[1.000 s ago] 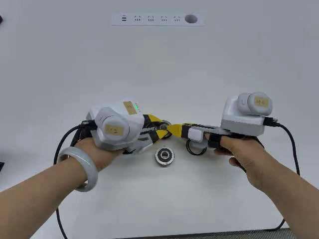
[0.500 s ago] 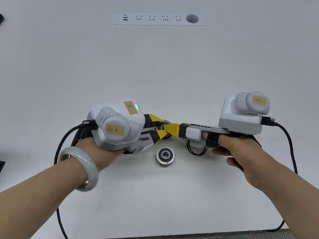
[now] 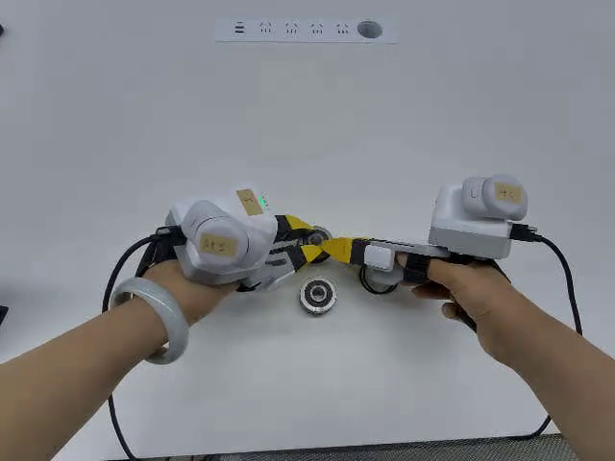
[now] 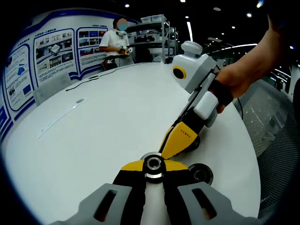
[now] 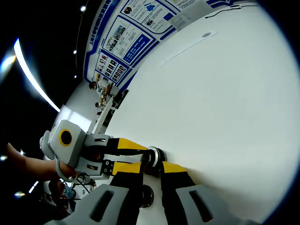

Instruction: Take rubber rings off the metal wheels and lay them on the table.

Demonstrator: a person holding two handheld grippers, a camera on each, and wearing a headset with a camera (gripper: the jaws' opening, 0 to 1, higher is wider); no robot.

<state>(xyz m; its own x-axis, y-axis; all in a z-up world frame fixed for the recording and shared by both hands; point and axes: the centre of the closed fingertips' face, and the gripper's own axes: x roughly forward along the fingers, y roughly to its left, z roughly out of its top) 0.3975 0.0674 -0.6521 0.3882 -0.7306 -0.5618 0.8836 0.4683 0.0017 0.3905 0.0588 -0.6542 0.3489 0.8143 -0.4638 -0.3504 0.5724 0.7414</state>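
Observation:
A small metal wheel (image 3: 318, 233) (image 4: 153, 165) (image 5: 153, 158) hangs above the white table. My left gripper (image 3: 309, 242) (image 4: 153, 168) is shut on it, a yellow tip on each side. My right gripper (image 3: 323, 251) (image 5: 152, 168) comes in from the right, and its yellow tips pinch the same wheel's rim, where the black rubber ring sits. In the left gripper view the right gripper (image 4: 177, 140) touches the wheel from above right. Another wheel (image 3: 317, 296) (image 4: 200, 173) (image 5: 146, 194) lies on the table just below. A loose black rubber ring (image 3: 370, 285) lies partly under the right gripper.
A white power strip (image 3: 305, 31) lies at the far edge of the table. Black cables (image 3: 120, 279) trail from both grippers toward the near edge. A person (image 4: 115, 40) stands beyond the far side of the table.
My right gripper has edged left, so its tips now overlap the held wheel. The left gripper and the loose wheel stay where they were. The head camera shifted slightly.

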